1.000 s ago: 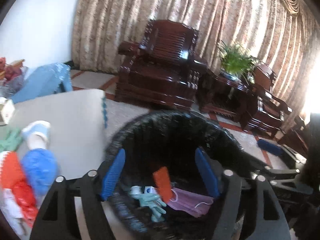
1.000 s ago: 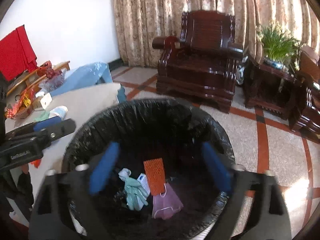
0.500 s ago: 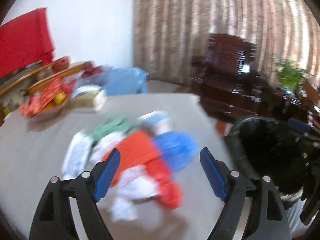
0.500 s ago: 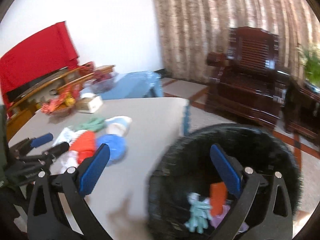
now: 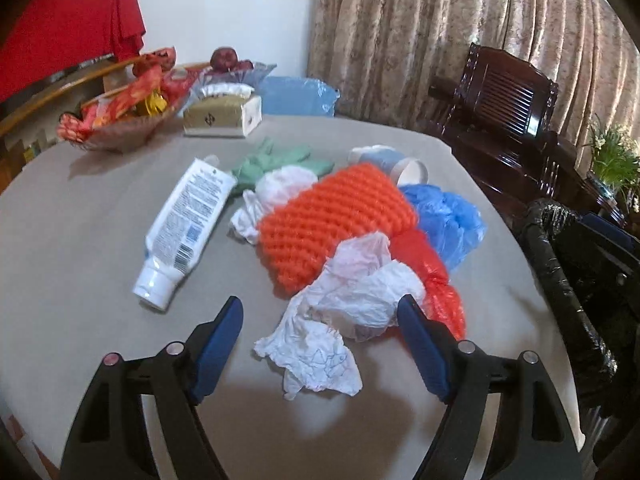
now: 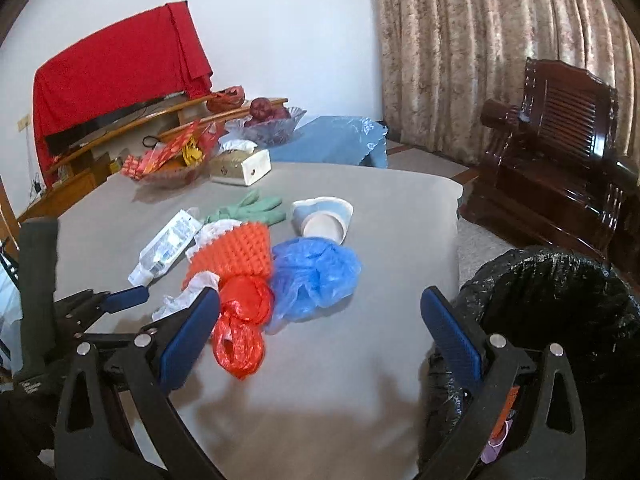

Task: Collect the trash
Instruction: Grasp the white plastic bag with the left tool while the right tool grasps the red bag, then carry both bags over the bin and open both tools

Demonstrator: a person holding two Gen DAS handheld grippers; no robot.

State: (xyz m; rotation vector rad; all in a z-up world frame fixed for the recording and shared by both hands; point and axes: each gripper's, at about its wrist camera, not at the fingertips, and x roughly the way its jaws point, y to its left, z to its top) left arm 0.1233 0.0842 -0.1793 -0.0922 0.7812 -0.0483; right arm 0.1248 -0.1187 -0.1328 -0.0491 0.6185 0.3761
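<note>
A pile of trash lies on the grey table [image 5: 80,240]: crumpled white paper [image 5: 340,312], an orange bumpy sponge [image 5: 332,220], a red plastic bag [image 6: 240,320], a blue plastic bag [image 6: 316,272], a white tube [image 5: 184,216], a green glove [image 5: 276,160] and a paper cup [image 6: 324,220]. My left gripper [image 5: 320,336] is open and empty, its fingers on either side of the white paper. My right gripper [image 6: 320,328] is open and empty, over the table beside the red bag. The bin with a black liner [image 6: 560,320] stands at the table's right edge.
A tissue box [image 5: 224,116], a snack basket [image 5: 116,120] and a glass fruit bowl [image 6: 272,124] stand at the table's far side. A blue-covered item [image 6: 340,140] lies behind. Dark wooden armchairs [image 6: 560,140] stand to the right, before curtains.
Both grippers have swung left from above the bin to the table. The left now frames the white paper; the right hangs over the table near the red bag. Both stay open.
</note>
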